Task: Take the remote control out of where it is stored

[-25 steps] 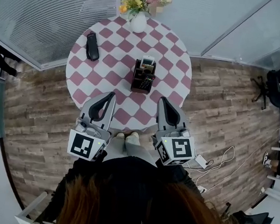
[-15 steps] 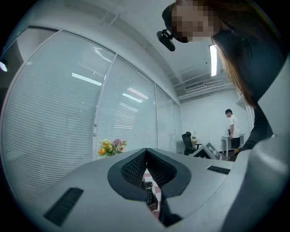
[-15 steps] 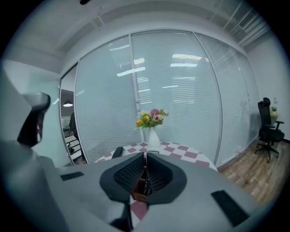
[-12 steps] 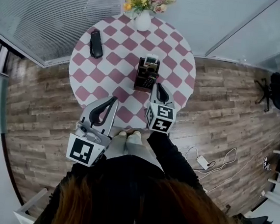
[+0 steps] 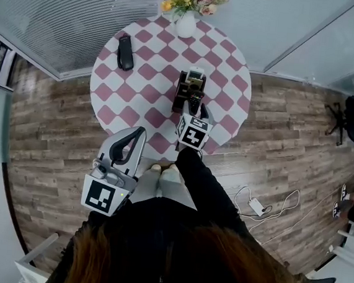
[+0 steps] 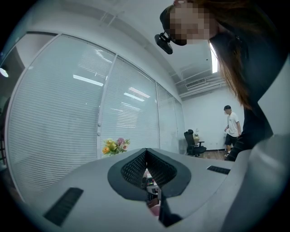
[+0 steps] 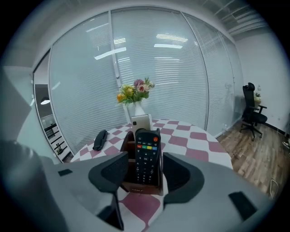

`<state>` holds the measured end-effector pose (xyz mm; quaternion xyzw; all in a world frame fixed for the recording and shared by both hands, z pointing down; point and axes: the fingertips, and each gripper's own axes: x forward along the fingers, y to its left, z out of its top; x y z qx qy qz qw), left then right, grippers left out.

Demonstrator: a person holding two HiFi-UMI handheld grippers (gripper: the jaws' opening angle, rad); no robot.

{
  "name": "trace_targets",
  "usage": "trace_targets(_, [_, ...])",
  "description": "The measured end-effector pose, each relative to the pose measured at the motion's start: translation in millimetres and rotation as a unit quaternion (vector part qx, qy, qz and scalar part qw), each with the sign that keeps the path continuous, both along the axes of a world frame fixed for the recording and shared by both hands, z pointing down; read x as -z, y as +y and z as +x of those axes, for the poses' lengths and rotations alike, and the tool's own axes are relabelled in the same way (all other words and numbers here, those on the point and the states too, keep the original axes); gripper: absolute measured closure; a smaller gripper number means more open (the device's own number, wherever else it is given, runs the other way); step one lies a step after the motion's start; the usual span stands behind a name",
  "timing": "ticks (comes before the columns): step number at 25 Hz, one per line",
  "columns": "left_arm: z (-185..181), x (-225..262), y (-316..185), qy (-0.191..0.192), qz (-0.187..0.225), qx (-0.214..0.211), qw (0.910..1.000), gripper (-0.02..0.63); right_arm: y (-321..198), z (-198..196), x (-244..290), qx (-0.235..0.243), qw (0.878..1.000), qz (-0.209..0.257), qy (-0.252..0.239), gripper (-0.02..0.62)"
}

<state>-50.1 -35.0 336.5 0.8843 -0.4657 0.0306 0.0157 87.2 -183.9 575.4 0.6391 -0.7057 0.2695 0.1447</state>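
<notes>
Remote control (image 5: 194, 101) is seen in the head view standing in a wooden holder (image 5: 181, 90) on the checked tabletop (image 5: 139, 84). It lies directly ahead of the right gripper (image 5: 195, 113), which is just beside the holder's near face. The left gripper (image 5: 139, 131) is held well apart from the holder, back and to the left, so the right hand is judged the nearer. In the left gripper view that gripper's jaws are seen pressed together with nothing between them. In the right gripper view the jaws are spread, having just been opening. The remote control is framed in the gap between them, its long axis upright and its button face turned toward the gripper, and the pads are not on it. A short straight advance, a pinch across its narrow sides and a lift along that axis are judged to be called for.
</notes>
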Motion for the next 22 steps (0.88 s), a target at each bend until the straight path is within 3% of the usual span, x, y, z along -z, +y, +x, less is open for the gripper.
trace_targets(13, [-12.8, -1.6, 5.2, -0.007, -0.002, 0.015, 0.9999, 0.597, -24.8, 0.8, -20.2, -0.036, 0.998, -0.013, 0.048, 0.365])
trace_targets(22, [-21.9, -5.1, 8.0, -0.004, -0.005, 0.023, 0.9997, 0.597, -25.1, -5.1, -14.1, -0.021, 0.998, 0.013, 0.054, 0.387])
